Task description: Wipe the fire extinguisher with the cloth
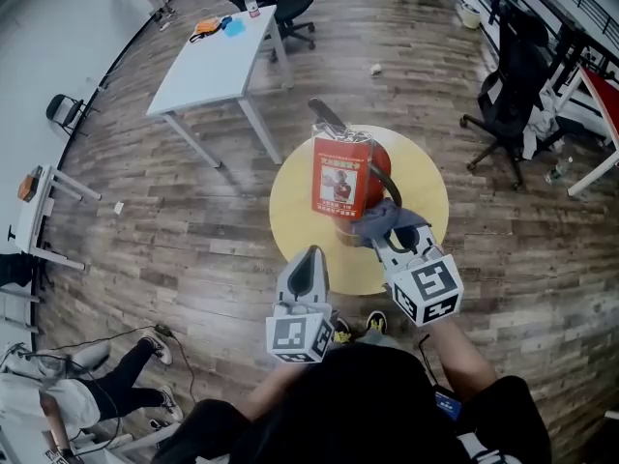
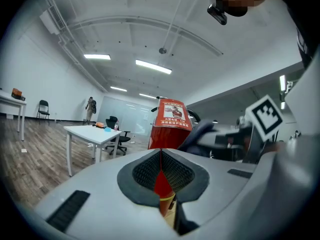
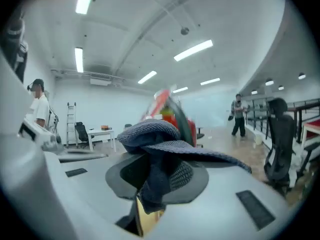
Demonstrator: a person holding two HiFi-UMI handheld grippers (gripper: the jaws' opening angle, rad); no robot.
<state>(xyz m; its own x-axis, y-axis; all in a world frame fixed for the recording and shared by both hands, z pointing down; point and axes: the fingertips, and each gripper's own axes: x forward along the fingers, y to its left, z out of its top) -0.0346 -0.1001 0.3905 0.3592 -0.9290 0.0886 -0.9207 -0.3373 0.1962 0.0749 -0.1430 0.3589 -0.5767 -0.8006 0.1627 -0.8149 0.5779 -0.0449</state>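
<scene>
At the bottom of the head view, the person's dark-sleeved arms reach forward with 2 grippers over the near rim of a round yellow table (image 1: 290, 216). Nearest is the left gripper (image 1: 309, 259), its marker cube toward the person. Its own view shows the jaws pressed together along 1 thin seam with nothing caught between them (image 2: 161, 156). It points at the fire extinguisher (image 1: 340, 177) and stands clear of it.

Just beyond and to the right, the right gripper (image 1: 389, 242) has its jaws clamped on a dark blue-grey cloth (image 1: 385, 220). The right gripper view shows the knit fabric bunched between the pads and spilling over the jaw tops (image 3: 150, 134). The cloth's far end lies against the lower right side of the red cylinder, beside its black hose.

The fire extinguisher stands upright near the middle of the yellow table, a red-and-white label facing the person, also readable in the left gripper view (image 2: 170, 124).

Farther off on the wood floor (image 1: 193, 230) are a white table (image 1: 213, 66) to the left and a black office chair (image 1: 508, 95) to the right.
</scene>
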